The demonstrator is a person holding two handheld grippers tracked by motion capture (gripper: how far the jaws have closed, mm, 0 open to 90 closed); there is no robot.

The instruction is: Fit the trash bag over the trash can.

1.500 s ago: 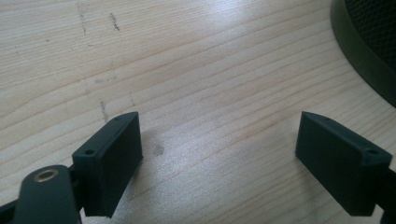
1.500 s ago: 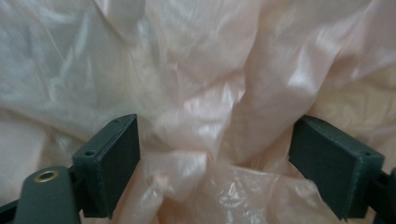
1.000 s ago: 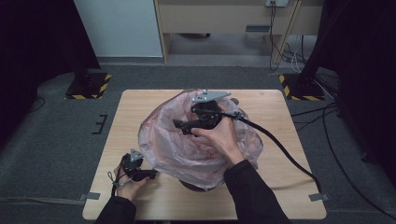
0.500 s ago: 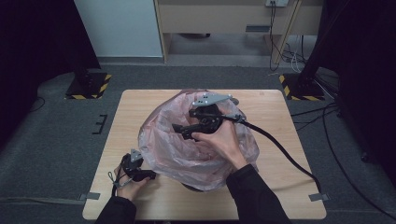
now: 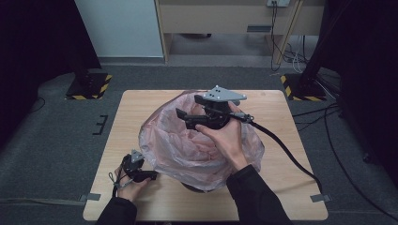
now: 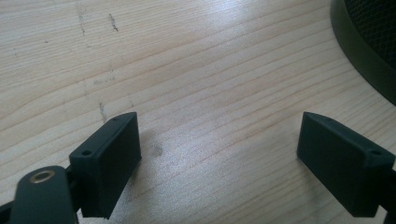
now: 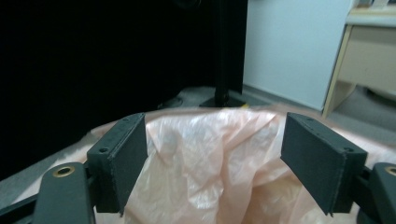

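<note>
The thin, limp pink bag [image 5: 202, 145] looks light and slippery, best pinched at its rim; both grippers, left [image 5: 149, 176] and right [image 5: 184, 118], gape wide, empty.

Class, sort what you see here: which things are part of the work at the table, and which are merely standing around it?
In use: crumpled pink plastic bag; black mesh bin; right gripper; left gripper; wooden table.
Standing by: pale wooden cabinet; black stand bases with yellow-striped edges.
</note>
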